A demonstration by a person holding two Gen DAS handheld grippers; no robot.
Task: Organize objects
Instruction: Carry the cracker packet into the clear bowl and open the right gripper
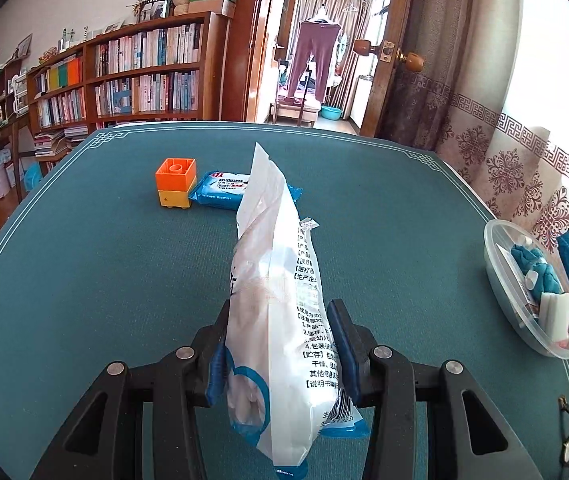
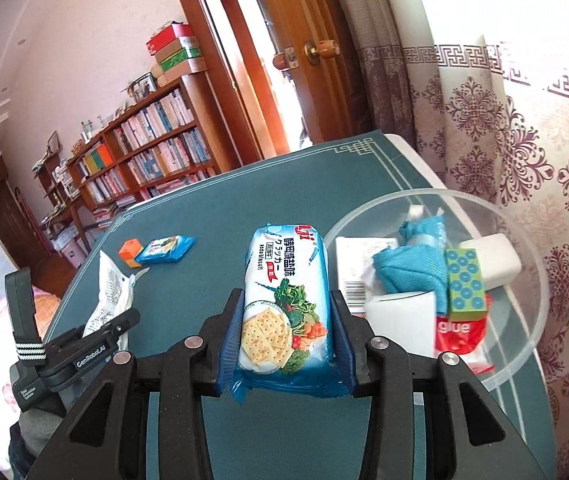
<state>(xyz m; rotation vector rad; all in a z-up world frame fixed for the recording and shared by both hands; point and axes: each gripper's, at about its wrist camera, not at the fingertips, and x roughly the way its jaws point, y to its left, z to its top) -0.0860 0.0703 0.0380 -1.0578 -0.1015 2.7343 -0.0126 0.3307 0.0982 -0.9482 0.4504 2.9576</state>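
Note:
My left gripper (image 1: 280,320) is shut on a long white plastic packet (image 1: 276,280) with printed text, held above the teal table (image 1: 104,280). My right gripper (image 2: 286,312) is shut on a blue cracker pack (image 2: 284,304), lifted just left of the clear plastic bowl (image 2: 524,340). The bowl (image 1: 496,280) sits at the table's right edge and holds a blue cloth (image 2: 408,268), a white block, a patterned green block (image 2: 466,286) and a red glue packet. The left gripper (image 2: 120,322) with its white packet (image 2: 110,292) shows at the left of the right wrist view.
A second blue cracker pack (image 1: 220,192) and an orange-and-yellow toy block (image 1: 175,184) lie at the table's far side. Glasses (image 1: 566,440) rest near the front right corner. A curtain hangs right of the table, bookshelves stand behind.

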